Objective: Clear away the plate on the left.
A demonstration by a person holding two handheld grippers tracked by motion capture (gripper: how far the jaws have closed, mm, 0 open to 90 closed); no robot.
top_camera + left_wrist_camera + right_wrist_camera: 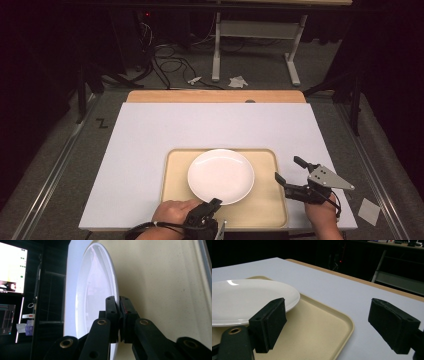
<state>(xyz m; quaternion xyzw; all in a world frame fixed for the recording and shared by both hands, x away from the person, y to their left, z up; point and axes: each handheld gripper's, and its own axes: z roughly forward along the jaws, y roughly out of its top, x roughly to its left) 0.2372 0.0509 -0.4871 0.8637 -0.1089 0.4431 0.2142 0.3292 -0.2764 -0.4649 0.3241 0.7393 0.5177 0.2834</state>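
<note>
A white plate (220, 175) lies on a beige tray (176, 165) near the table's front edge. My left gripper (215, 202) is shut on the plate's near rim; in the left gripper view the plate (96, 285) stands edge-on with its rim pinched between the jaws of the left gripper (119, 305), the tray (162, 282) behind it. My right gripper (289, 168) stands open just right of the tray, nothing between its jaws. The right gripper view shows the right gripper (329, 325) hovering over the tray's corner (329, 322), the plate (249, 298) to its left.
The tray sits on a white board (150, 135) over a wooden table (215, 96). A small white square (369, 211) lies right of the board. Cables and a desk frame (255, 45) stand on the floor beyond.
</note>
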